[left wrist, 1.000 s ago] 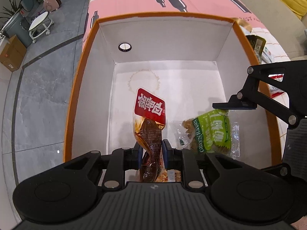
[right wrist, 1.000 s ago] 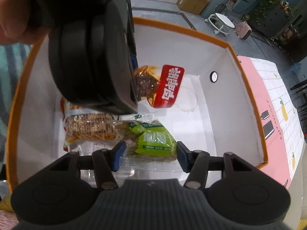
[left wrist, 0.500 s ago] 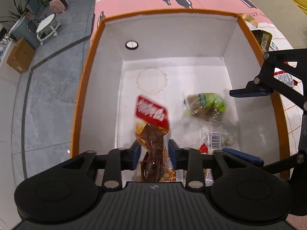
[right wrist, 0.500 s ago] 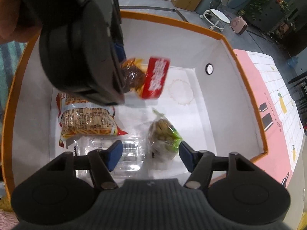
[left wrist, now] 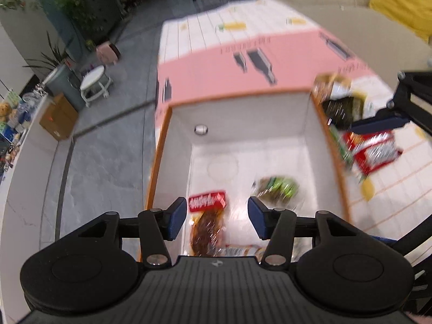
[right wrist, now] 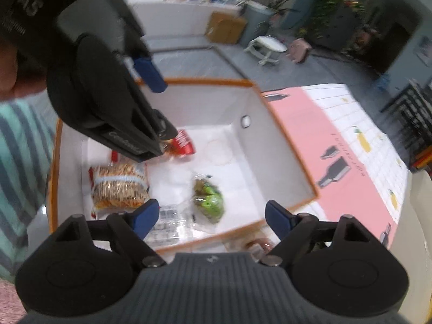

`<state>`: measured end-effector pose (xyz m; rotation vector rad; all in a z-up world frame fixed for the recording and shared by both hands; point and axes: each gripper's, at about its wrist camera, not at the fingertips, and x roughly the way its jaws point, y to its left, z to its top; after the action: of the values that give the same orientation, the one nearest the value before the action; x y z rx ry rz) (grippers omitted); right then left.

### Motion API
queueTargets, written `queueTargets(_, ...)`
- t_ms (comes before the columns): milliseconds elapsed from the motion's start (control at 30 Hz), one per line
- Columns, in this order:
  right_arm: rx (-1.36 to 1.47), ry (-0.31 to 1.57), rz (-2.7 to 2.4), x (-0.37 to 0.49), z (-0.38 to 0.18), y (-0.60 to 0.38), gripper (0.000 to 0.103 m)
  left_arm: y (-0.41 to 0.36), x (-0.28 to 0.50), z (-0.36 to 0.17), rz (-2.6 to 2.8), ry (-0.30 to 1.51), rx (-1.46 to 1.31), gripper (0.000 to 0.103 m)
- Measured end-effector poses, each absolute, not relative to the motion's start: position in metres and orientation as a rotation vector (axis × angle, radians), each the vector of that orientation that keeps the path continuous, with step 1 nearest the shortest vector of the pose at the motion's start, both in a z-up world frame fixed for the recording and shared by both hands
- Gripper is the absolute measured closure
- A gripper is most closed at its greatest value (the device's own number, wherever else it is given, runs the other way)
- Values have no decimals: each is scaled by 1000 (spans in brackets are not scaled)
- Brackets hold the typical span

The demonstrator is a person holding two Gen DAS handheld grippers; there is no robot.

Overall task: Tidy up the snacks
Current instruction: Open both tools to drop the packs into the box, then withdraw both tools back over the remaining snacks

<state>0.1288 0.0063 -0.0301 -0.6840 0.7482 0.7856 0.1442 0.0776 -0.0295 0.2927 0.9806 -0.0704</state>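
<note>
Snacks lie on the floor of the white box: red-labelled packet at 6 o'clock, green packet beside it. My left gripper and right gripper hang above, jaws opening, nothing between them — drop step done, I judge. Next: loose packets outside at 3 o'clock.

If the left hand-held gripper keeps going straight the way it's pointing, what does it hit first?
Probably the red-labelled snack packet on the box floor, right between the opening, empty fingers of the left hand-held gripper. Depth is uncertain through blur.
</note>
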Motion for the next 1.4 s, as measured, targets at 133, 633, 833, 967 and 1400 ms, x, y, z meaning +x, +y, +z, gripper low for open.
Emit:
queueTargets(133,-542,716,718,120,-12,-26,20,64,130,-6,-86,879,241,42)
queueTargets(633,-74,647,405,88,-6,-151,21,-10,90,22,-206,701,49,42)
queueTargets(833,-39,696,272,84,-30,-188,23,-40,92,-8,-241,724,-22,40)
queueTargets(967,-10,741,207,87,-52,-204,23,-54,94,-33,-267,766,-64,31)
queueTargets(1400,-17,841,127,108,-117,-233,23,-76,116,-95,-283,879,-41,29)
